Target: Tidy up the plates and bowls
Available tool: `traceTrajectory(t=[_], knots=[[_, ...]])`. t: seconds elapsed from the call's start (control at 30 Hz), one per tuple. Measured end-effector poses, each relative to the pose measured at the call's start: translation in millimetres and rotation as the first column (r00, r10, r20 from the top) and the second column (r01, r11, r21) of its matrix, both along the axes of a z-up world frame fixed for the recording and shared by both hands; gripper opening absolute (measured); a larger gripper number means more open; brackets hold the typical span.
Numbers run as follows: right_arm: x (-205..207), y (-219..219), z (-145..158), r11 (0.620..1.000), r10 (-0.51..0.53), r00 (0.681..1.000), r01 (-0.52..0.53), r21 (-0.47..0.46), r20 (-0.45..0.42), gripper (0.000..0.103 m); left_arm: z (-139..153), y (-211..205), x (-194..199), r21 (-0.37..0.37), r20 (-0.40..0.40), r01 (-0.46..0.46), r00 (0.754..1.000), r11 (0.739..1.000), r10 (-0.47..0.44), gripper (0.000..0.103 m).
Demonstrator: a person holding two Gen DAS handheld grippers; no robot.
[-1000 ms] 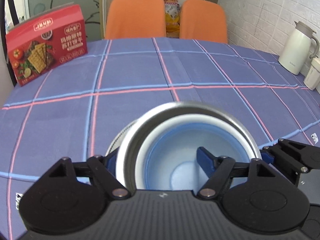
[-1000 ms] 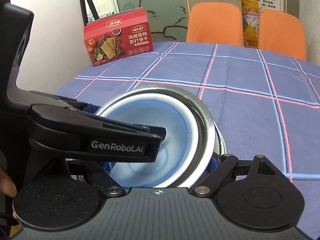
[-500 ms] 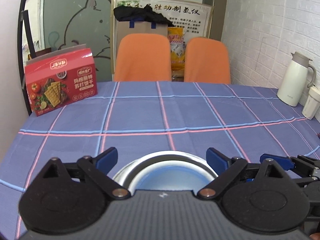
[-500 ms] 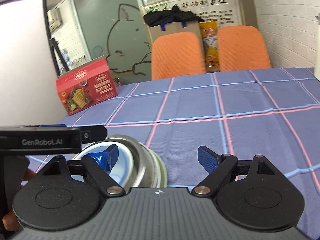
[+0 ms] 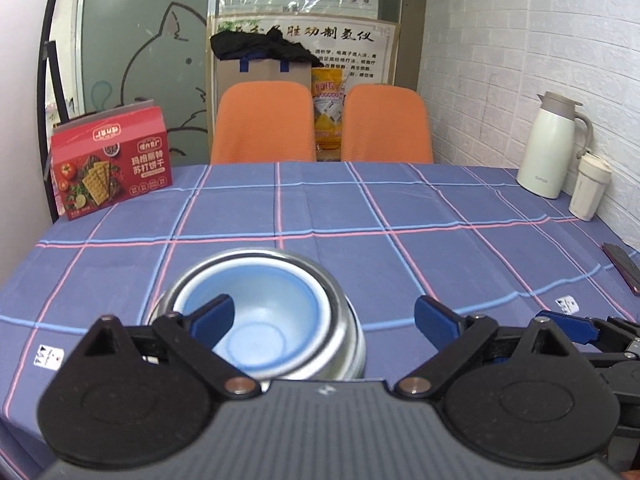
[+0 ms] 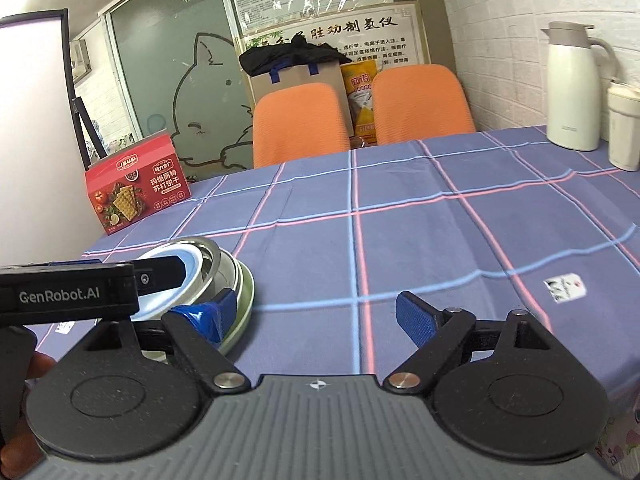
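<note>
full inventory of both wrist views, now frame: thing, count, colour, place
blue bowl: 1, light blue, nested in steel bowl
steel bowl: 1, silver, near-left on table
plate: 1, pale green rim, under the bowls
tablecloth: 1, blue plaid, covers table
cracker box: 1, red, far left
jug: 1, white, far right
cup: 1, cream, beside jug
chairs: 2, orange, behind table
dark flat object: 1, right edge
left gripper: open, empty
right gripper: open, empty
</note>
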State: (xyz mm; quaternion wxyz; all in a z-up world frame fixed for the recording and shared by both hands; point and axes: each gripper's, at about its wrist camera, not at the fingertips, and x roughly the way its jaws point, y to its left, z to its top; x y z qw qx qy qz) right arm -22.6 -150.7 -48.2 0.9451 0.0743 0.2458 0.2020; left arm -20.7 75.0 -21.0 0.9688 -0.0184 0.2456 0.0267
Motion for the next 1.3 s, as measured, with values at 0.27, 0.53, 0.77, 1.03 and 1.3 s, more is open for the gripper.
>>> traceTrajectory(t=[0.27,0.53,0.77,1.03,1.3], knots=[[-48,-23,-24,0.998,-0.054,0.998,0.053,0.015,0.015,0.074,-24,-14,-48,-0.019,-0.003,0.027,1.0,0.999,-0.027,0.096],[-79,-49,-29,0.989,-0.12,0.991,0.115,0.09,0.055,0.074,-43,-21,-76,0.016,-0.015,0.006,1.0,1.0,-0.006,0.096],[-110,-59,-27,0.986,-0.148,0.983,0.139,0.096,0.105,0.074,-53,-34,-106,0.044,-0.002,0.025,1.0,0.999,-0.025,0.096],[-129,-45,-22,0.989,-0.145,0.97,0.147,0.006,0.196,0.074,-53,-34,-128,0.056,0.043,0.008,0.999,0.998,-0.011,0.096],[-129,-49,-25,0.99,-0.142,0.974,0.137,0.037,0.177,0.074,-50,-32,-130,0.055,0.051,-0.012,0.999,0.998,0.009,0.096]])
